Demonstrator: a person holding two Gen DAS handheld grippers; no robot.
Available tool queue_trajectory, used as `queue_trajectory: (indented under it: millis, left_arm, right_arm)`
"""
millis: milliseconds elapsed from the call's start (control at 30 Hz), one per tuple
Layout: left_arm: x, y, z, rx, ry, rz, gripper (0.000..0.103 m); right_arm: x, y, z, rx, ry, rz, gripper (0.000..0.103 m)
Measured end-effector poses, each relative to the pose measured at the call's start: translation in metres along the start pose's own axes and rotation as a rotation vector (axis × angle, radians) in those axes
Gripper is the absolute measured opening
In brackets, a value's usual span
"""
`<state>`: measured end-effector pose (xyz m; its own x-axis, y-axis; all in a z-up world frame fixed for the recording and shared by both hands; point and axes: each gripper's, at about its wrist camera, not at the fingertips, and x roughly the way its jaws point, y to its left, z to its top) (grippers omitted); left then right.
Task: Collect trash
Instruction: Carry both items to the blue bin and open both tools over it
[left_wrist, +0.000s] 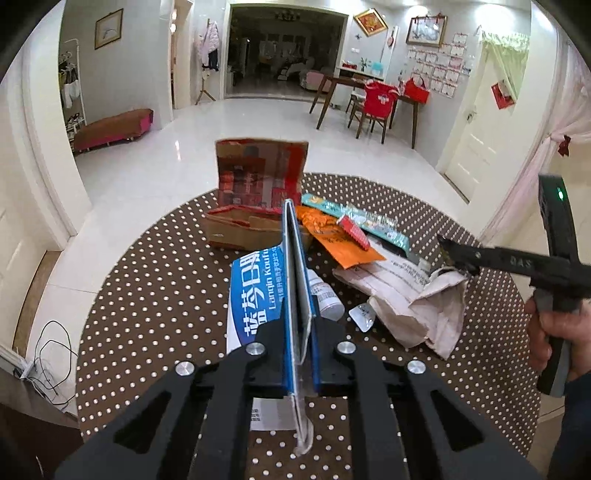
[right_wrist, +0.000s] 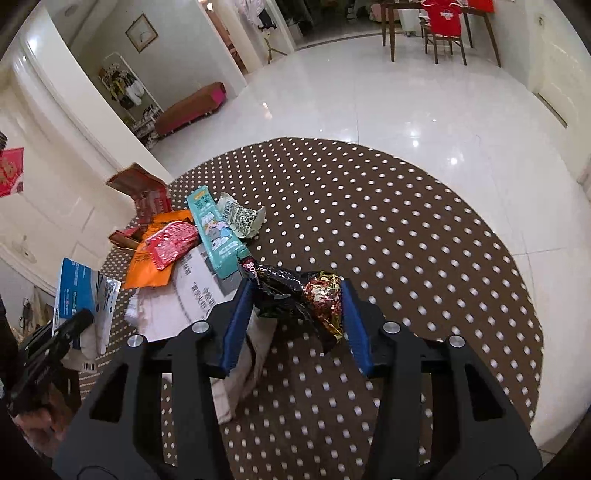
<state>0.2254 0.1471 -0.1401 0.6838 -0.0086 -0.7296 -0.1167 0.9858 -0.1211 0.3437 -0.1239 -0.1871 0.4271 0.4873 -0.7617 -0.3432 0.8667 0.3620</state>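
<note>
My left gripper (left_wrist: 301, 325) is shut on a thin flat clear-and-silver plastic package (left_wrist: 297, 295), held upright on edge above a blue and white medicine box (left_wrist: 255, 291). My right gripper (right_wrist: 291, 306) has its blue pads on both sides of a crumpled dark shiny snack wrapper (right_wrist: 295, 295) and holds it over the dotted brown table (right_wrist: 406, 240). A pile of trash lies to its left: a teal box (right_wrist: 216, 229), a red packet (right_wrist: 171, 243), an orange pouch (right_wrist: 147, 266) and a white mailer bag (right_wrist: 192, 295).
An open red and brown cardboard box (left_wrist: 258, 192) stands at the table's far side. A small white bottle (left_wrist: 325, 295) lies by the blue box. A crumpled white label (right_wrist: 242, 218) lies beyond the teal box. White tiled floor (right_wrist: 406, 96) surrounds the table.
</note>
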Motion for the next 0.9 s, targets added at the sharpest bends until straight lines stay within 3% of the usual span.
queue_trajectory:
  millis: [267, 433, 700, 900]
  left_arm:
    - [-0.035, -0.017, 0.016, 0.002, -0.082, -0.054, 0.008]
    - [-0.051, -0.049, 0.029, 0.044, -0.127, -0.102, 0.008]
    - [-0.057, -0.141, 0.044, 0.170, -0.155, -0.258, 0.008]
    - [-0.039, -0.241, 0.034, 0.285, -0.085, -0.416, 0.008]
  right_arm:
    - [-0.057, -0.009, -0.003, 0.025, -0.097, 0.028, 0.047]
    - [-0.100, -0.024, -0.004, 0.037, -0.169, 0.025, 0.047]
    - [-0.177, -0.080, -0.024, 0.108, -0.285, -0.045, 0.047]
    - [-0.233, -0.151, -0.062, 0.232, -0.344, -0.142, 0.047]
